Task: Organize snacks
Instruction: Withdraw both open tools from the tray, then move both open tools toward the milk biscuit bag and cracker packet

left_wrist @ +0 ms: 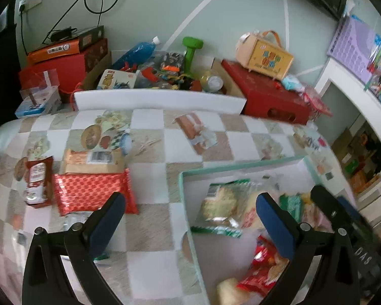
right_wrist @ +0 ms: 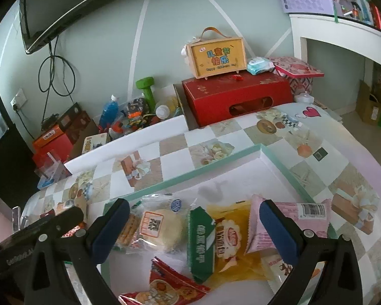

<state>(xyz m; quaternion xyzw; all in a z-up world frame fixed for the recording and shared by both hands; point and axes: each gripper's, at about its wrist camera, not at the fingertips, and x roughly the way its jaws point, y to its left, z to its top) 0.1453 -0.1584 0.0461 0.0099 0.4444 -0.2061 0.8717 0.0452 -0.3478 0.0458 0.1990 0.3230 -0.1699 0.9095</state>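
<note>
Both claws, left (left_wrist: 188, 209) and right (right_wrist: 194, 216), gape wide, empty. The red foil packet (left_wrist: 94, 190) lies near the table's left edge, outside the box (left_wrist: 188, 228). Risk: my foil grip slips.

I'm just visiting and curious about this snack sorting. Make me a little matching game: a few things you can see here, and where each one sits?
Things:
1. red shiny packet
2. pink packet
3. green dumbbell
4. yellow case with a handle

Places:
A. on top of the red box
B. inside the tray with the mint-green rim
C. on the checked tablecloth, outside the tray
D. among the clutter by the wall, behind the table

Pairs: 1-C, 2-B, 3-D, 4-A
</note>
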